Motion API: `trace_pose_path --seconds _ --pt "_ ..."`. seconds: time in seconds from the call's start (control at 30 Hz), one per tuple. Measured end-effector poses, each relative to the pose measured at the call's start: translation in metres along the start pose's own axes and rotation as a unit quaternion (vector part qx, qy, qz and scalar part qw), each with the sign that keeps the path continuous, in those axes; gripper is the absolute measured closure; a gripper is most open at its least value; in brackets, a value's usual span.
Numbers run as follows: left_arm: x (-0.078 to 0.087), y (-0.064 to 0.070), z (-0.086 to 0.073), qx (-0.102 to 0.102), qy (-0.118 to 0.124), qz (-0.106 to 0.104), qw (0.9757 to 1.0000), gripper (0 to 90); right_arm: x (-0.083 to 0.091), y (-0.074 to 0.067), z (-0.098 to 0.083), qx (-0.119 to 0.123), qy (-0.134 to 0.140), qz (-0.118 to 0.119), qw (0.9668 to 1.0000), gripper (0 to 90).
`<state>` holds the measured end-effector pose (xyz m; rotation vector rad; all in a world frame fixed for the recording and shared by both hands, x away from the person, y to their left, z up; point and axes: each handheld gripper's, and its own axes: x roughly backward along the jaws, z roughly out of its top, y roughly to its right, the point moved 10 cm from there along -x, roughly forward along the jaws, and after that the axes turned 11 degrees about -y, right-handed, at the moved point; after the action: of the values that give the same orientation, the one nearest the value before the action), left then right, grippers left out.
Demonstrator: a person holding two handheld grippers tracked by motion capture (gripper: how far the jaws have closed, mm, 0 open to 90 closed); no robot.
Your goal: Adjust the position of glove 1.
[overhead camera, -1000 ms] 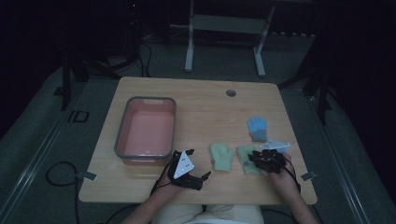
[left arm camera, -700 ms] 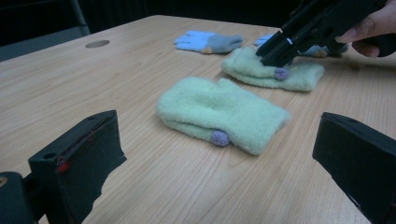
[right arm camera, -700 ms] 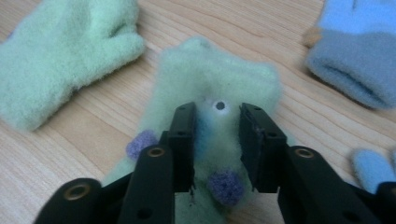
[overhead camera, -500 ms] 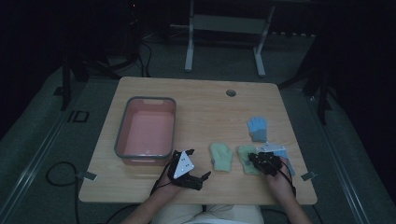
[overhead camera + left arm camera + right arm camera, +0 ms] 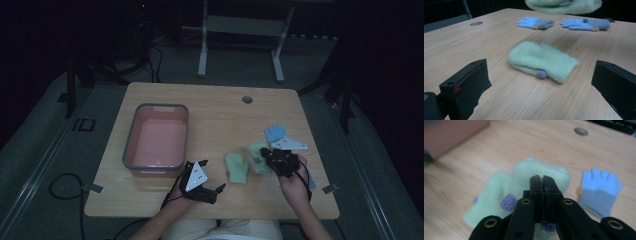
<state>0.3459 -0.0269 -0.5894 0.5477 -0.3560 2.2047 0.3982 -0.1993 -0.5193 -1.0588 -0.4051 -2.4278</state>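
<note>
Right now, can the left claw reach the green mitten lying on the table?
Probably yes: the left claw is open, facing the green mitten, with bare table between them.

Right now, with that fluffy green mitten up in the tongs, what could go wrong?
The right tongs seem to pinch only a thin bit of the fluffy green mitten, so it might slip and drop. It also hangs close to the second green mitten lying on the wooden table and could brush or drag it.
</note>
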Motion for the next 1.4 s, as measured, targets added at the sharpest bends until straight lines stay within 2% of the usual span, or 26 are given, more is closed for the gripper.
trace_pose_path --seconds 0.1,0.2,0.3,0.5,0.73,0.87,1.07,1.27,1.4 --pt "0.0 0.0 0.0 -0.001 0.0 0.0 1.0 1.1 -0.001 -0.013 0.008 -0.009 0.012 0.005 0.9999 87.5" --pt "0.0 0.0 0.0 -0.001 0.0 0.001 1.0 1.1 -0.008 -0.029 0.011 -0.006 0.013 0.018 0.9997 87.5" --pt "0.0 0.0 0.0 -0.001 0.0 0.001 1.0 1.1 -0.017 -0.043 0.009 -0.009 0.006 0.028 0.9996 87.5" --pt "0.0 0.001 0.0 -0.003 0.0 0.0 1.0 1.1 -0.035 -0.058 -0.001 -0.023 -0.011 0.025 0.9994 87.5" --pt "0.0 0.002 0.0 -0.007 -0.002 0.0 1.0 1.1 -0.05 -0.062 -0.008 -0.033 -0.017 0.005 0.9993 87.4" --pt "0.0 0.002 0.0 -0.008 0.0 0.001 1.0 1.1 -0.058 -0.063 -0.015 -0.023 -0.026 0.004 0.9994 87.4" --pt "0.0 0.001 0.0 -0.005 0.0 0.0 1.0 1.1 -0.067 -0.061 -0.021 -0.02 -0.033 0.001 0.9993 87.1" --pt "0.0 0.001 0.0 -0.002 0.0 0.0 1.0 1.1 -0.074 -0.059 -0.028 -0.025 -0.04 0.012 0.9988 86.5" --pt "0.0 0.0 0.0 0.004 0.001 -0.011 0.9999 1.1 -0.069 -0.059 -0.026 -0.03 -0.033 0.022 0.9988 83.0"
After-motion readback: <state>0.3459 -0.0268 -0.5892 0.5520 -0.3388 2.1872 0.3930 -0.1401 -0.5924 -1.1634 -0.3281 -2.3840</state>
